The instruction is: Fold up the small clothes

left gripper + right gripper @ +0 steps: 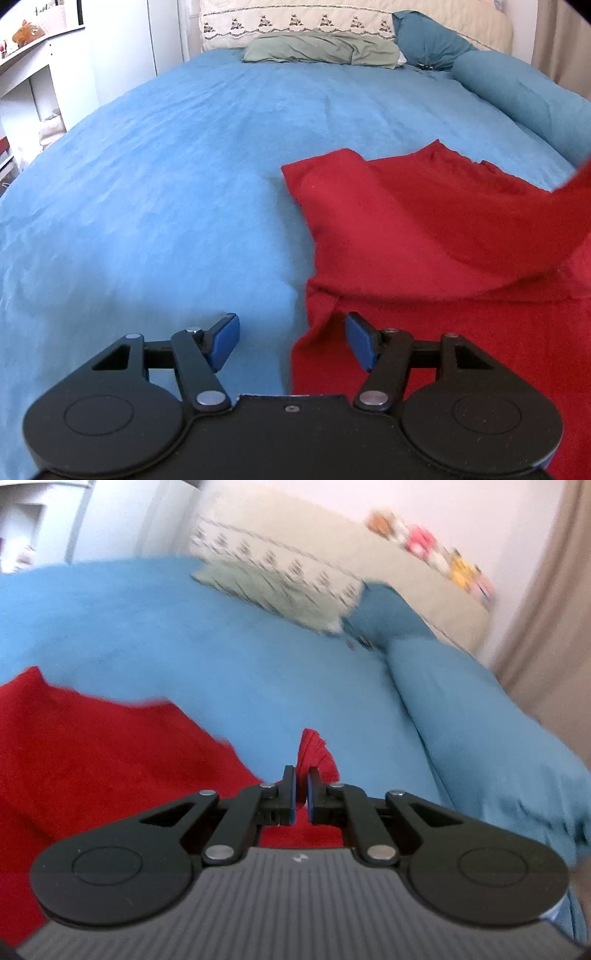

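Note:
A red garment lies on the blue bedspread, filling the right half of the left wrist view. Its right part rises off the bed toward the frame's right edge. My left gripper hovers open over the garment's left edge, with nothing between its blue pads. In the right wrist view the red garment spreads at lower left. My right gripper is shut on a bunched bit of that red cloth, which sticks up past the fingertips. That view is blurred by motion.
Across the head of the bed lie a cream embroidered pillow, a grey-green cushion and a long teal bolster. A white shelf unit stands left of the bed. A beige curtain hangs on the right.

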`<state>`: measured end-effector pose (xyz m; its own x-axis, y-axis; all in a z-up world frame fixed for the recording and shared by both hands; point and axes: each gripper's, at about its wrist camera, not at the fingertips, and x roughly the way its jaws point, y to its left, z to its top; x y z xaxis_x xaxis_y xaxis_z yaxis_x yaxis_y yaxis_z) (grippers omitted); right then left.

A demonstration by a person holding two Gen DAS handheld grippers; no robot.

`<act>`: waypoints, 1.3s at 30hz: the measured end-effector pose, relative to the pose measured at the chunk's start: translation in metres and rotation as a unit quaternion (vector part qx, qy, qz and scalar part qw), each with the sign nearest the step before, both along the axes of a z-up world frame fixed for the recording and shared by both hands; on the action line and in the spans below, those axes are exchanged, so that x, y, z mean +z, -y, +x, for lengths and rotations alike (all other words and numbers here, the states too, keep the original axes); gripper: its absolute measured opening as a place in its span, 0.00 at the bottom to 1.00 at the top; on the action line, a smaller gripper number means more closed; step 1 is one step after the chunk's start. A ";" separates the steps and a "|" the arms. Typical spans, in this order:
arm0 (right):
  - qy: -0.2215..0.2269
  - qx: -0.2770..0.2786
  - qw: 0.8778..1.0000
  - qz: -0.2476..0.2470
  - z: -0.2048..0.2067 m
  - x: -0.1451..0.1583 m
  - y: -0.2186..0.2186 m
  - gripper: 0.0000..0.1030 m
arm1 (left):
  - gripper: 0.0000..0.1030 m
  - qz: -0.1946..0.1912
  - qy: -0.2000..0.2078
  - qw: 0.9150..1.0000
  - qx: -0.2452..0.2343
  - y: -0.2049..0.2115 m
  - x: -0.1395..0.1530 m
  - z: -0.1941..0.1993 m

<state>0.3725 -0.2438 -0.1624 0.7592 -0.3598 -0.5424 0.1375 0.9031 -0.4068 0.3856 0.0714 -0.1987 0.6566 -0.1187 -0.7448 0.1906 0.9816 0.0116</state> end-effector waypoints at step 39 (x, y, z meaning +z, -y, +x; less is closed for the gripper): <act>0.018 -0.018 0.978 0.205 -0.049 -0.070 0.048 0.98 | 0.86 -0.045 0.077 0.993 -0.072 0.053 0.022 0.052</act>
